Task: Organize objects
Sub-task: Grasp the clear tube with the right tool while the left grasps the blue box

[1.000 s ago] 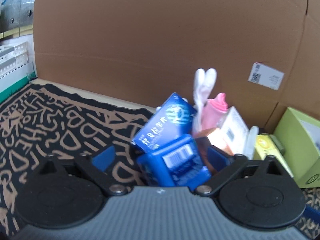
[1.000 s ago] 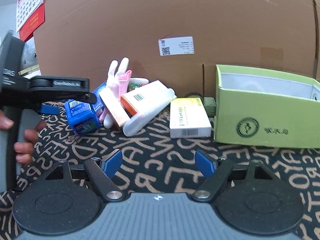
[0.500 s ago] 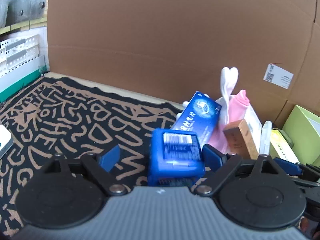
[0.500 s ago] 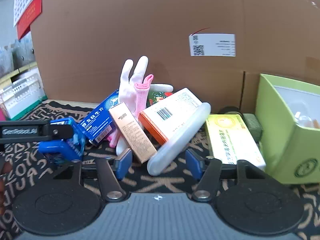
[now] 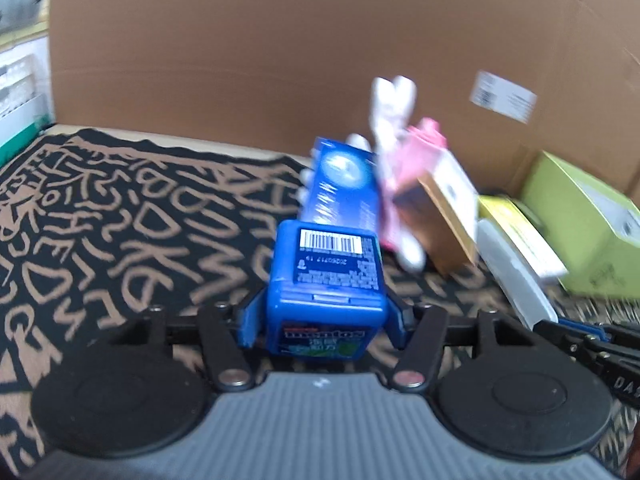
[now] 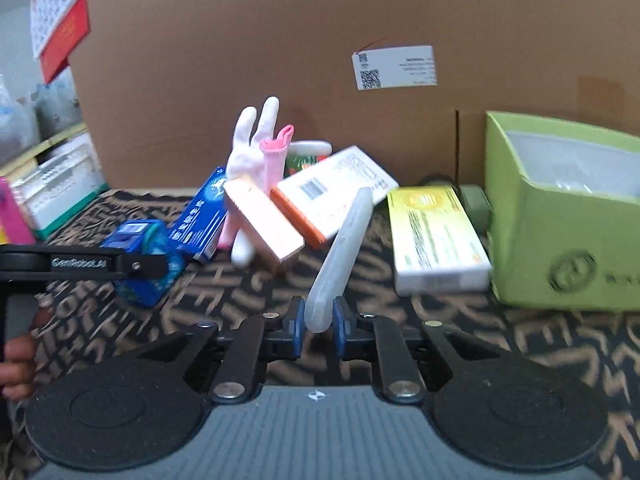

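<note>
Backdrop: a large brown cardboard sheet (image 6: 320,60) stands upright behind everything, a white printed label (image 6: 394,66) stuck to it.
Floor: my work sits on a black mat with tan letter shapes (image 5: 120,208).
Bin: an open lime-green cardboard box (image 6: 560,216) stands at the right end of the mat.
Beside the bin: a yellow and white flat carton (image 6: 436,236) lies just left of it.
Pile: a white carton with an orange edge (image 6: 332,192), a copper-pink slim box (image 6: 264,220), a dark blue flat carton with white print (image 5: 344,188) and a white and pink fabric glove (image 6: 256,148) lean together at the cardboard's foot.
My left gripper (image 5: 320,320): its jaws are closing, the blue pads against both sides of a blue plastic mint box with a barcode (image 5: 330,276), clear of the pile's left edge.
My right gripper (image 6: 318,322): pressed together, pinching the near end of a translucent white plastic tube (image 6: 344,248), whose far end rises toward the orange-edged carton.
</note>
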Tool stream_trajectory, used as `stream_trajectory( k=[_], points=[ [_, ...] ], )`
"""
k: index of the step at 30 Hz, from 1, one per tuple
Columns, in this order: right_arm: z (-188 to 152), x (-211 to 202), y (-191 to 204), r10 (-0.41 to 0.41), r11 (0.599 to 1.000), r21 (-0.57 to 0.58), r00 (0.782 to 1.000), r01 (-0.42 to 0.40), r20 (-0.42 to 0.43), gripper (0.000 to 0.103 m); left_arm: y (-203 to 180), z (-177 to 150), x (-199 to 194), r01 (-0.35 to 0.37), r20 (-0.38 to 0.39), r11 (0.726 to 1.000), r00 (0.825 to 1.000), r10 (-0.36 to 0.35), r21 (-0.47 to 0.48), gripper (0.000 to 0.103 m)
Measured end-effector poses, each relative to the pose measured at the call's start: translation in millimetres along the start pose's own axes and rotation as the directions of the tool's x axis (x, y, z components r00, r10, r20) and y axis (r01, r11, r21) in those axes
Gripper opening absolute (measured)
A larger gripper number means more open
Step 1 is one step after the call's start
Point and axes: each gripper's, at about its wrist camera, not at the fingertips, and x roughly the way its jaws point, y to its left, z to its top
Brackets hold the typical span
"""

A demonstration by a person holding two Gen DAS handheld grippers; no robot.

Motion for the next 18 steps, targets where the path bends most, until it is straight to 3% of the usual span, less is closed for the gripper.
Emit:
stream_trajectory(
  k=[4,6,8,10,12,18],
  points=[
    [-21,-40,-5,0.060,0.998,0.004,0.997,-0.060,-0.058,0.016,-18,-21,-23,0.058,-0.022,0.994,0.998,-0.056,0.093,0.059],
    [-31,-61,-3,0.090,0.996,-0.010,0.993,-0.090,-0.075,0.016,-26,-27,-29,0.057,-0.034,0.990,0.998,-0.053,0.126,0.059],
    [-35,-73,-2,0.092,0.995,-0.027,0.992,-0.095,-0.090,0.017,-32,-30,-32,0.040,-0.036,0.989,0.999,-0.035,0.143,0.067],
    [-33,-76,-2,0.082,0.996,-0.040,0.993,-0.085,-0.082,0.029,-34,-28,-31,0.018,-0.027,0.990,1.000,-0.014,0.138,0.069],
    [-28,-70,-2,0.060,0.997,-0.049,0.996,-0.064,-0.068,0.047,-33,-25,-33,0.015,-0.021,0.993,1.000,-0.013,0.121,0.069],
    [-17,-41,7,0.053,0.994,-0.097,0.996,-0.060,-0.068,0.046,-36,-18,-34,0.010,-0.008,0.991,1.000,-0.009,0.131,0.065]
  ],
)
